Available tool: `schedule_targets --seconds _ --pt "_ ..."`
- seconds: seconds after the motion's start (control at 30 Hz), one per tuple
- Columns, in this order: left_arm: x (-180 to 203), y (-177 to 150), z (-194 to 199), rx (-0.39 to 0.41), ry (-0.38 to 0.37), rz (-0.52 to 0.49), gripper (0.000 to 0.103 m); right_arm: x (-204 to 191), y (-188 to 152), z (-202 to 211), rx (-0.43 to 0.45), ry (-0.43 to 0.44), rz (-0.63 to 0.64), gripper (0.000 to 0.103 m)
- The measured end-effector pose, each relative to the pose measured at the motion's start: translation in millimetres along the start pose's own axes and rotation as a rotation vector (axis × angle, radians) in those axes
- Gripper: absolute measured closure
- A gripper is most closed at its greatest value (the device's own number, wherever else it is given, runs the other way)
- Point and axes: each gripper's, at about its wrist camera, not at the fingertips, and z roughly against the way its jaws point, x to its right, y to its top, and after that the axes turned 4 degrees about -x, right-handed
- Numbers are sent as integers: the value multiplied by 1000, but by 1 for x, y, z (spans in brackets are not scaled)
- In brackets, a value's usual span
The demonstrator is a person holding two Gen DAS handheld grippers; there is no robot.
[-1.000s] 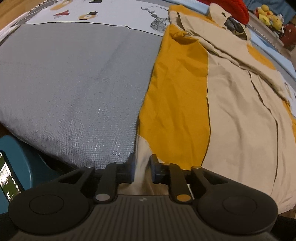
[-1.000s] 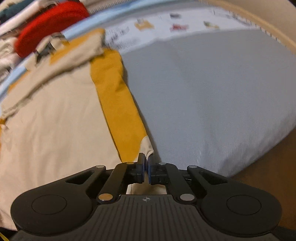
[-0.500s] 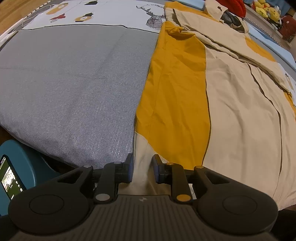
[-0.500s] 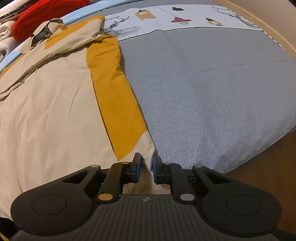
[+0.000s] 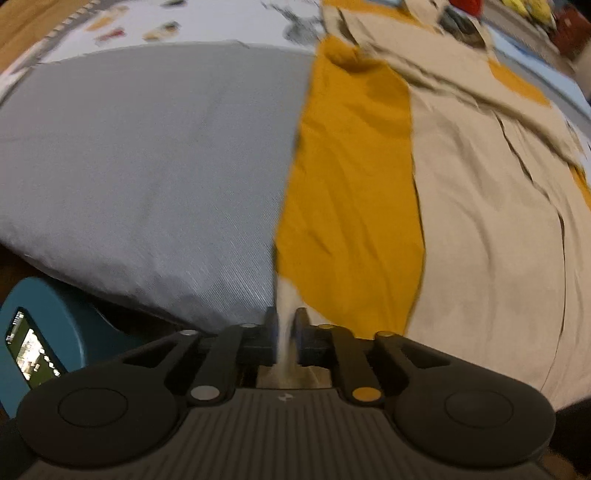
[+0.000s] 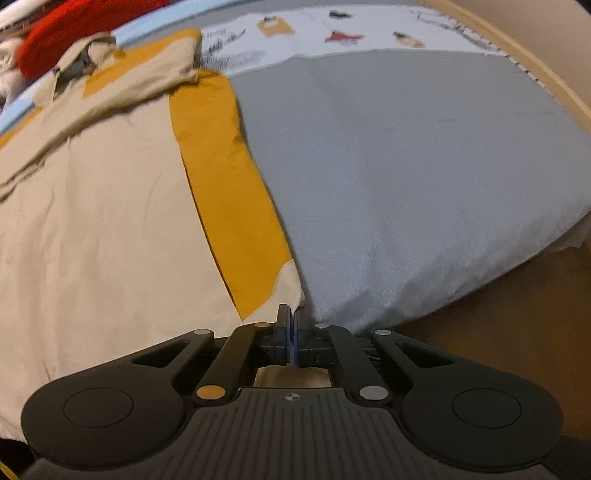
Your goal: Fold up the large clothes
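Observation:
A large beige and mustard-yellow garment (image 5: pixel 461 206) lies spread on a grey bed cover (image 5: pixel 147 155). It also shows in the right wrist view (image 6: pixel 110 206). My left gripper (image 5: pixel 285 325) is shut on the beige hem corner at the garment's left edge. My right gripper (image 6: pixel 291 325) is shut on the beige hem corner at the garment's right edge, beside the yellow strip (image 6: pixel 229 184). The sleeves lie folded across the upper part near the collar (image 6: pixel 77 62).
The grey cover (image 6: pixel 424 166) fills the bed on both sides of the garment. A white printed sheet (image 6: pixel 332 33) lies at the far end. A red item (image 6: pixel 55 40) sits past the collar. A teal object (image 5: pixel 44 325) stands below the bed edge, left.
Both grippers have closed on the hem corners. The right jaws went from slightly apart to fully shut, and the left jaws narrowed onto the cloth. Both views shifted slightly.

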Motion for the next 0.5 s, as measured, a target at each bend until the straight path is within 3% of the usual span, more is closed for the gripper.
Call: schedule_targets --seconds 0.07,0.1,0.17,0.27,0.37,0.43,0.5 --pt "2 6 16 88 31 4 60 -3 1 2 25 -25 5 98" --pt "6 8 23 131 21 -6 59 -3 2 7 66 -40 1 93" --pt "16 14 30 173 -30 -39 59 -7 5 19 166 -36 18 92" --pt "31 20 15 127 -82 -74 59 -19 10 23 254 6 83 91" --pt "36 22 -18 -14 -20 -77 60 -28 15 -1 174 40 119 77" --pt "38 24 -14 8 3 -77 60 -31 14 -27 48 -8 128 73" --pt "44 29 1 79 -9 -81 59 -33 17 -24 71 -23 121 74"
